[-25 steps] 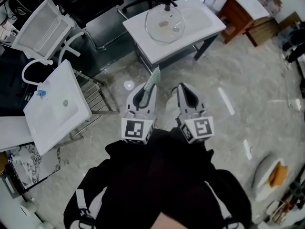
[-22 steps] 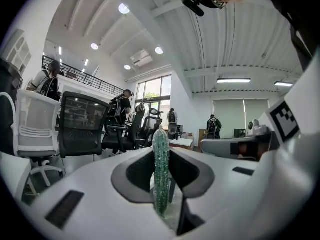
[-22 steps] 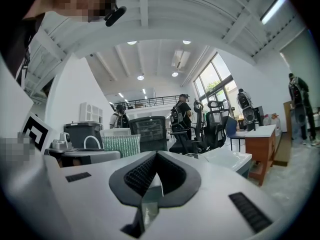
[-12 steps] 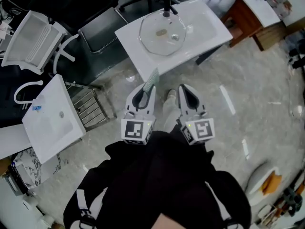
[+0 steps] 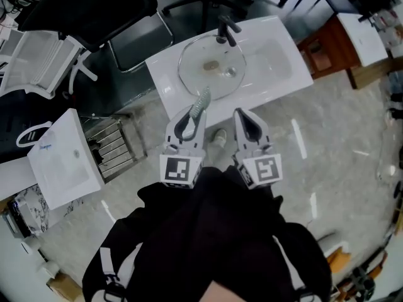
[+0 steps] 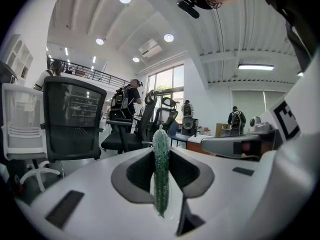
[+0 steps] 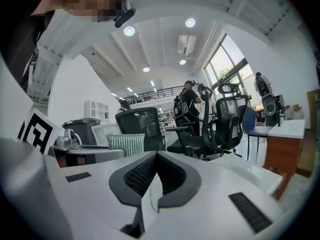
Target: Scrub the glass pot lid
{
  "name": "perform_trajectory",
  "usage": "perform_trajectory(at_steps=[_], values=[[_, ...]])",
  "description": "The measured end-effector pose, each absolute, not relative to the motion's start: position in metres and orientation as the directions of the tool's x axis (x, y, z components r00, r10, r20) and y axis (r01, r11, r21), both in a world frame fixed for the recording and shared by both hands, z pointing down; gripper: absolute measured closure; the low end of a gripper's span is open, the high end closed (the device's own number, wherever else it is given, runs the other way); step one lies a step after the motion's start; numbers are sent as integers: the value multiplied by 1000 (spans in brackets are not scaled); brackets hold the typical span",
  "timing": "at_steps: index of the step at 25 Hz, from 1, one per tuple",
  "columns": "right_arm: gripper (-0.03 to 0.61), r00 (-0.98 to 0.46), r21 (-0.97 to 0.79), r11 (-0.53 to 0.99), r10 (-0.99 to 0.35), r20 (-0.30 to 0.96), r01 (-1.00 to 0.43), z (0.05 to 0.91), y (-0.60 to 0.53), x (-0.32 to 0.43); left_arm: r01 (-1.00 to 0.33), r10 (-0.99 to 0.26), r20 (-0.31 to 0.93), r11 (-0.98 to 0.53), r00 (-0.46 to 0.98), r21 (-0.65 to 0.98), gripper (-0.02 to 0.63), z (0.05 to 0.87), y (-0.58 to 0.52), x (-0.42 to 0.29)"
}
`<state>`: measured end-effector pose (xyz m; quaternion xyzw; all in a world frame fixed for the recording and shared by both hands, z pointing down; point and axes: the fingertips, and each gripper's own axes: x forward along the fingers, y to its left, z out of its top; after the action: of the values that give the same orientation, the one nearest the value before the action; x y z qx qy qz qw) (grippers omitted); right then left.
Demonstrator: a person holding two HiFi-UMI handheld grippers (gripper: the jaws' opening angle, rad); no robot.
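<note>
- Sink [image 5: 277, 58]: white, ahead of both grippers; seen in the head view only.
- Lid [image 5: 200, 83]: glass, lying on the sink by the faucet [image 5: 227, 29].
- Left gripper [image 5: 187, 119]: clamped on a green sponge [image 6: 161, 169], seen edge-on in its own view.
- Right gripper [image 7: 152, 179]: jaws together, nothing between. Its view shows the sponge's broad face.

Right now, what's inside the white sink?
A round glass pot lid lies in the sink, by the black tap. A brownish spot shows at its middle; on or under the glass, I cannot tell. No drain shows; the lid may cover it.
</note>
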<state>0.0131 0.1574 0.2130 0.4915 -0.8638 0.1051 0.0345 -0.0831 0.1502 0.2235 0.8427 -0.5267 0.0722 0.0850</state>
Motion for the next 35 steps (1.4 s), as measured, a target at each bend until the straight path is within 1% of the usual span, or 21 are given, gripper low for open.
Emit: perform_trajectory(at_steps=[2, 6, 9, 11, 19, 22, 26, 32, 35], values=[[577, -531, -133, 515, -832, 162, -847, 214, 136, 24, -907, -883, 210, -415, 420, 68, 537, 220, 131, -73], [577, -565, -175, 539, -805, 179, -824, 217, 104, 29, -919, -893, 221, -389, 392, 61, 537, 221, 102, -59], [577, -570, -164, 546, -798, 196, -821, 230, 85, 40, -929, -899, 238, -368, 368, 48, 537, 227, 86, -53], [577, -570, -170, 545, -795, 206, -821, 235, 77, 43, -937, -908, 232, -342, 349, 68, 537, 227, 78, -51], [577, -602, -209, 567, -770, 210, -797, 251, 64, 36, -953, -917, 261, -294, 301, 69, 537, 245, 61, -58], [577, -602, -234, 558, -767, 222, -797, 255, 61, 30, -956, -908, 303, -292, 289, 35, 537, 260, 60, -66], [577, -599, -207, 563, -764, 239, -800, 272, 54, 31, -963, -903, 336, -264, 268, 58, 538, 279, 46, -73], [577, -586, -240, 538, -779, 226, -808, 281, 41, 28, -959, -885, 382, -284, 267, 14, 537, 309, 23, -84], [577, -593, -214, 555, -774, 223, -804, 291, 37, 27, -952, -871, 412, -306, 267, -28, 537, 324, 13, -88]])
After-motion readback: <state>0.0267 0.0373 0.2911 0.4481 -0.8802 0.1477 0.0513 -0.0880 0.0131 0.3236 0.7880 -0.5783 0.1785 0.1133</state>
